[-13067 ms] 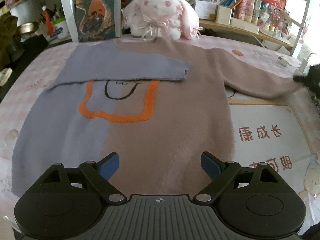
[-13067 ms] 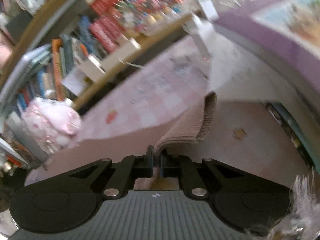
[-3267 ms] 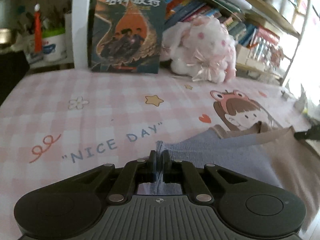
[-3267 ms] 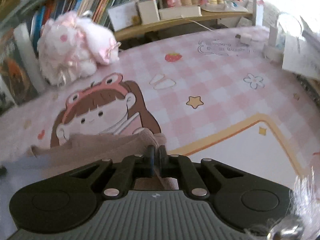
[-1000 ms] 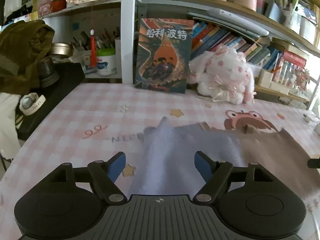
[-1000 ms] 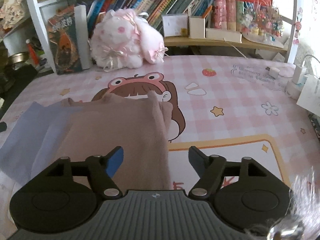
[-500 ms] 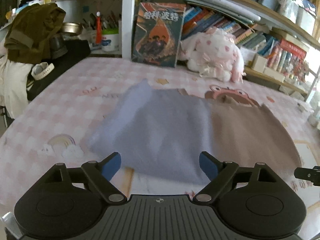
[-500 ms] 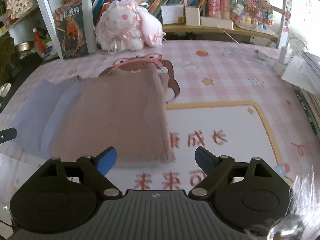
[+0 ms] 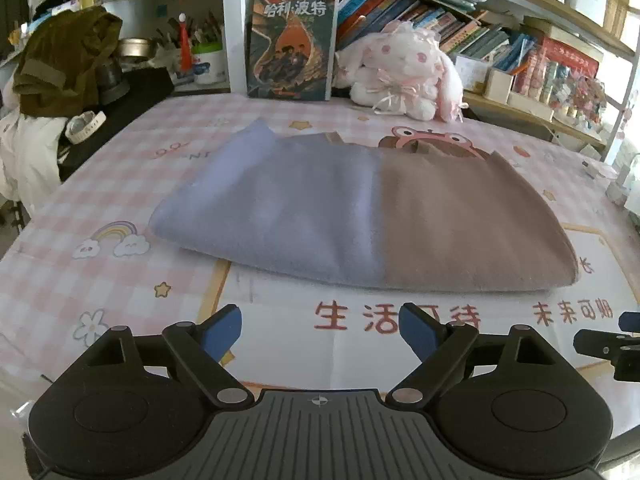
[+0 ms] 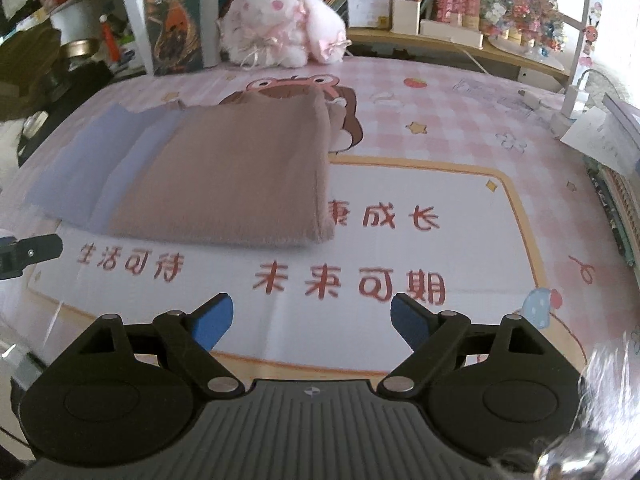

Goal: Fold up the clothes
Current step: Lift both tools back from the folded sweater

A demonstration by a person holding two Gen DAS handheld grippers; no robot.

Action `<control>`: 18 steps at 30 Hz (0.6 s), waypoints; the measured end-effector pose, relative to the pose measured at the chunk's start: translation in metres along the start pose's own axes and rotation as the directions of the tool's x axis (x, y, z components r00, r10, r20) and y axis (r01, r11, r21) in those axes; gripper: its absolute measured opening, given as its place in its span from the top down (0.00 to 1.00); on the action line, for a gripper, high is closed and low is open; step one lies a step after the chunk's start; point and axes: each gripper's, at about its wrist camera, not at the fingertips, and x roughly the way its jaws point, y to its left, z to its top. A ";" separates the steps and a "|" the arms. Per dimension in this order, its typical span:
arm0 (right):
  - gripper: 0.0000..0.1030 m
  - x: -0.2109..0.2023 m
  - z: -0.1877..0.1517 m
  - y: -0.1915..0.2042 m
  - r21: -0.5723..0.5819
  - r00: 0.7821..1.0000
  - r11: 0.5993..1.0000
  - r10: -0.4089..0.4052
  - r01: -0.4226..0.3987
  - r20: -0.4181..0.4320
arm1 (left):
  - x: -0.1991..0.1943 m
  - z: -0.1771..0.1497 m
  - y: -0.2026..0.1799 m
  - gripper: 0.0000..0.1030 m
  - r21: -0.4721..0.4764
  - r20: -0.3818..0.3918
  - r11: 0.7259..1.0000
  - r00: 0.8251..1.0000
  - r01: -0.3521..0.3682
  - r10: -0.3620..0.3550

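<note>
the sweater point(image 9: 360, 216) lies folded into a flat, wide rectangle on the worktop point(image 9: 120, 184), its purple half on the side of the dark book point(image 9: 292, 44) and its brown half on the side away from it, with the plush rabbit point(image 9: 404, 68) sitting just beyond the sweater's far edge. the near fold edge runs just beyond the red printed characters on the mat.

the left gripper point(image 9: 320, 330) hovers on the near side of the sweater, in front of the purple half, jaws spread wide with nothing between them. the right gripper point(image 10: 311, 318) hovers on the near side too, off the sweater's brown corner, jaws also wide and empty; both have just been opening, and no cloth is between them.

judging by the shape, the cross fold is laid and the step in hand is letting go and checking the result. to do it well, keep both grippers clear of the near edge so no finger drags the top layer. the purple end looks uneven at the far corner, with a lower layer showing. if another fold is wanted, pinch both layers at the purple end together, lift only enough to clear the cloth, and carry it over the brown half squarely.
</note>
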 end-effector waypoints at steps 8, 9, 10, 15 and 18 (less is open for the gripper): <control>0.17 -0.007 -0.010 -0.004 -0.015 1.000 1.000 0.019 -0.019 0.006 | -0.008 -0.005 -0.009 0.14 0.014 -0.009 1.000 1.000 -0.010 0.011; 0.17 -0.007 -0.010 -0.004 -0.015 1.000 1.000 0.021 -0.021 0.006 | -0.008 -0.005 -0.010 0.14 0.015 -0.012 1.000 1.000 -0.011 0.012; 0.17 -0.008 -0.011 -0.005 -0.014 1.000 1.000 0.023 -0.023 0.006 | -0.008 -0.005 -0.010 0.14 0.016 -0.015 1.000 1.000 -0.011 0.012; 0.16 -0.007 -0.012 -0.005 -0.011 1.000 0.999 0.031 -0.031 0.001 | -0.009 -0.008 -0.011 0.13 0.023 -0.029 1.000 1.000 -0.009 0.010; 0.16 -0.006 -0.012 -0.004 -0.012 0.999 0.999 0.035 -0.036 -0.003 | -0.008 -0.007 -0.009 0.13 0.028 -0.032 1.000 0.999 -0.006 0.007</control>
